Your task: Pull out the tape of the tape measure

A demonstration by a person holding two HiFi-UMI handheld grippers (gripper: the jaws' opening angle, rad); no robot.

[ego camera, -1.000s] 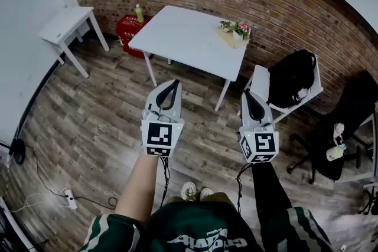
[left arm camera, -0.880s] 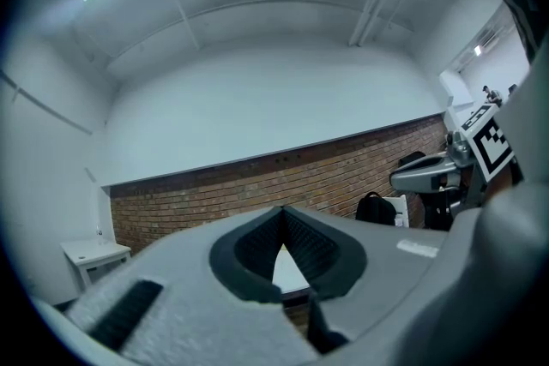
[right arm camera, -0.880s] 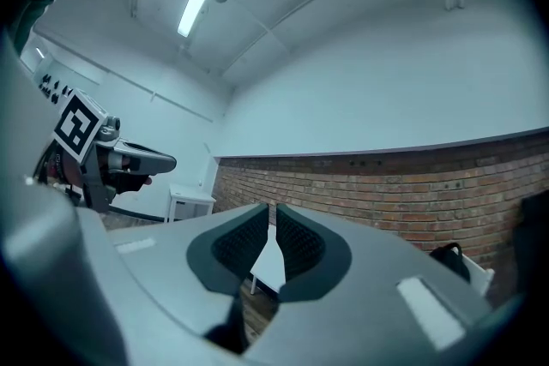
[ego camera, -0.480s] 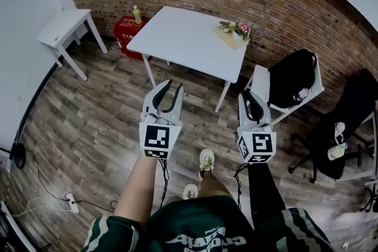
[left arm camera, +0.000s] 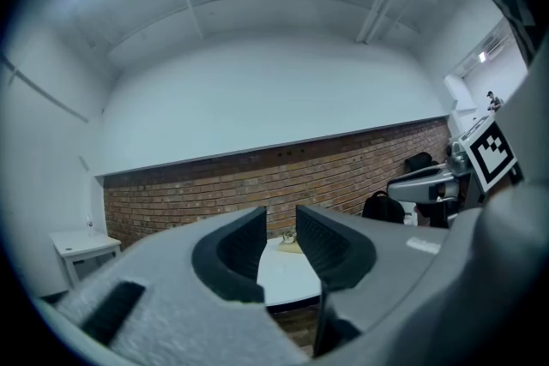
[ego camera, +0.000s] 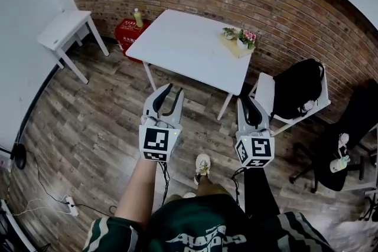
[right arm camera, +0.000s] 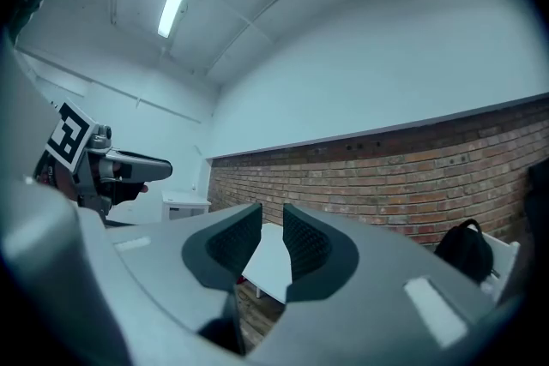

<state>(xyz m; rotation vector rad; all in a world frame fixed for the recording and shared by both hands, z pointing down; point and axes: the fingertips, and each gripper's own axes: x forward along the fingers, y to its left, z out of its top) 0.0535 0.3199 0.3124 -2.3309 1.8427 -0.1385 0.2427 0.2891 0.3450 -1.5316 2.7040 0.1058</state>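
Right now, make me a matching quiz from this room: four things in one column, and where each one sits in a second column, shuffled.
Things:
1. bottle
2. flowers
3. black bag
4. power strip

Places:
A. on the floor
B. on the red crate
C. on the white table
D. on the chair

Pairs: 1-B, 2-C, 3-D, 4-A.

Wood floor (ego camera: 88, 127) lies open ahead; the white table (ego camera: 183, 44) stands beyond.

Flowers (ego camera: 238, 38) on table (ego camera: 183, 53); chair (ego camera: 264, 89) right
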